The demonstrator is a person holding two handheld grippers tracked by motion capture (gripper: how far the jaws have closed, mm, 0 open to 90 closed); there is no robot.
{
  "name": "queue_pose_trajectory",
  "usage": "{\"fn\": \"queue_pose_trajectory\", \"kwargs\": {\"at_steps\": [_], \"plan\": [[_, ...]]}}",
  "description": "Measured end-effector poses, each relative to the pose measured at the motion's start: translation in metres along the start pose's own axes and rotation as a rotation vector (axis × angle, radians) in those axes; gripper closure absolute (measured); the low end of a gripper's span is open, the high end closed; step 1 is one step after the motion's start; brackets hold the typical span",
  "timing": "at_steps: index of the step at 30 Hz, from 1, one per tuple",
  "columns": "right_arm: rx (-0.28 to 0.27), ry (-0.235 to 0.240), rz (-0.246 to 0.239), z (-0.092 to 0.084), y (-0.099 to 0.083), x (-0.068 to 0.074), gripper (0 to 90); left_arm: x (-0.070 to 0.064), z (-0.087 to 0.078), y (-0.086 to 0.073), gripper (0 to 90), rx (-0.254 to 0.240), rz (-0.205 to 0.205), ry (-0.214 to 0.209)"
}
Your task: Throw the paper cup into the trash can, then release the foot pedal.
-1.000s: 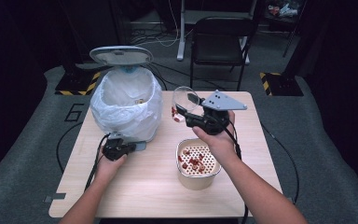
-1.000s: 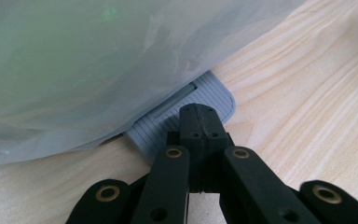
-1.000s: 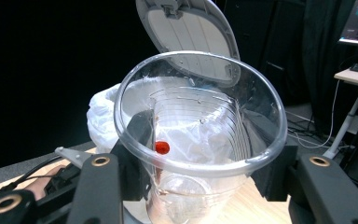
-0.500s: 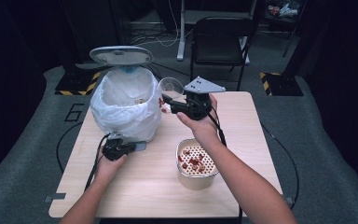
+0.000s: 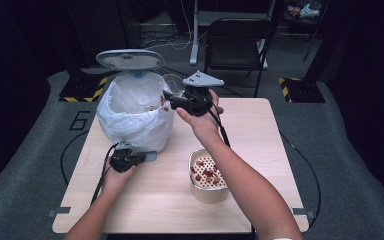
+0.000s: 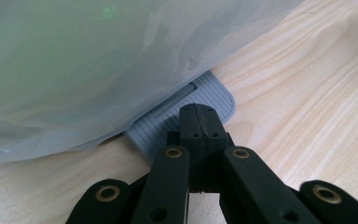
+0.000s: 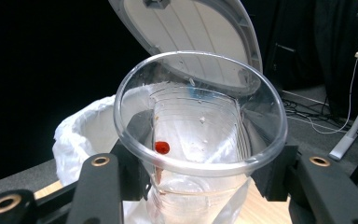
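A bin lined with a white bag (image 5: 130, 117) stands at the table's left with its lid (image 5: 129, 59) raised. My left gripper (image 5: 139, 159) is shut, and its tip (image 6: 200, 116) rests on the bin's grey ribbed pedal (image 6: 168, 128). My right gripper (image 5: 174, 100) is shut on a clear plastic cup (image 5: 172, 84) and holds it tilted beside the bin's right rim. In the right gripper view the cup (image 7: 200, 116) sits between the jaws with one red piece (image 7: 162, 147) stuck inside. The lid (image 7: 191, 28) and bag (image 7: 81, 135) lie just behind it.
A round tub (image 5: 209, 176) with a perforated insert and several red pieces stands at the table's front middle, under my right forearm. A black chair (image 5: 235, 45) stands beyond the table's far edge. Cables trail from both grippers.
My right gripper has carried the cup leftwards from above the tub to the bin's rim. The left gripper has stayed on the pedal, and the lid has stayed up.
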State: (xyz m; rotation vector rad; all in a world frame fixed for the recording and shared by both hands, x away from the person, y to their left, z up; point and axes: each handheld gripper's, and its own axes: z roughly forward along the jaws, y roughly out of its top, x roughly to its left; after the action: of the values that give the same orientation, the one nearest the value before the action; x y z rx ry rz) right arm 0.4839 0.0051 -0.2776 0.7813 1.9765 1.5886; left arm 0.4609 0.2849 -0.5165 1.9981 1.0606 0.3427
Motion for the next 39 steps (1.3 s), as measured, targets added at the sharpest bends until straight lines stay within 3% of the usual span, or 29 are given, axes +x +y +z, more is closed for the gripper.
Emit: {"fn": "queue_pose_trajectory", "kwargs": {"at_steps": [15,28,39], "plan": [[-0.067,0.021,-0.045,0.034,0.014,0.023,46.1,-0.002,0.000,0.001,90.0,0.007,0.007,0.002],[-0.016,0.025,-0.047,0.061,0.010,0.032,45.6,-0.001,-0.001,0.000,90.0,0.007,0.006,0.005],[-0.011,0.026,-0.048,0.075,0.011,0.035,45.6,-0.001,-0.001,0.001,90.0,0.016,0.008,0.000]]}}
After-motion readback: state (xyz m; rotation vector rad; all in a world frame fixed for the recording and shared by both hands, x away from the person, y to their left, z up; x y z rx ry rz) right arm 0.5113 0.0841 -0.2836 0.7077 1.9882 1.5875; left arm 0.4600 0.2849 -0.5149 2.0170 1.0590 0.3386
